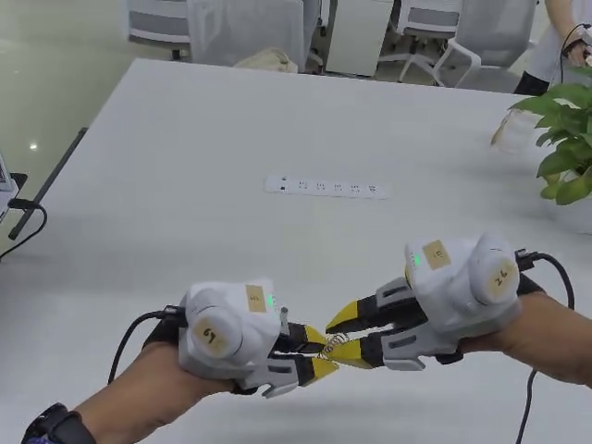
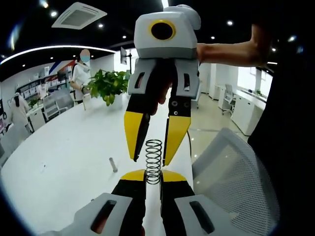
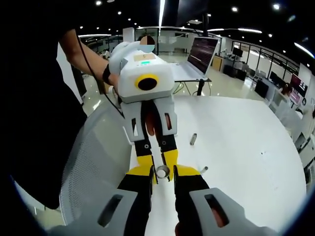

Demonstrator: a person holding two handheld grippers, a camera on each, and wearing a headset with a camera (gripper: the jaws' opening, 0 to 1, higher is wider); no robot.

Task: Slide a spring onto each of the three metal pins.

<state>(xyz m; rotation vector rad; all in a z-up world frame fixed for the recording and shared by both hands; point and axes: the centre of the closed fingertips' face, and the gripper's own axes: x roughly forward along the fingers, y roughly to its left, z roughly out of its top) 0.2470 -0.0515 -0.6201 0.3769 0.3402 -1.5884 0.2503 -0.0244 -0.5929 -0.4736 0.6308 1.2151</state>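
A small steel spring hangs between the two grippers near the front edge of the white table. My left gripper is shut on the spring's lower end, so the coil sticks out past its yellow fingertips. My right gripper faces it, open, with its yellow jaws on either side of the spring's free end. In the right gripper view the spring appears end-on as a ring between my own jaws. One short metal pin rests on the table. Two pins lie beside the grippers.
A white power strip lies mid-table. A potted plant stands at the right edge, and an open laptop sits at the far left end. Mesh office chairs stand beside the table. A person stands behind the plant.
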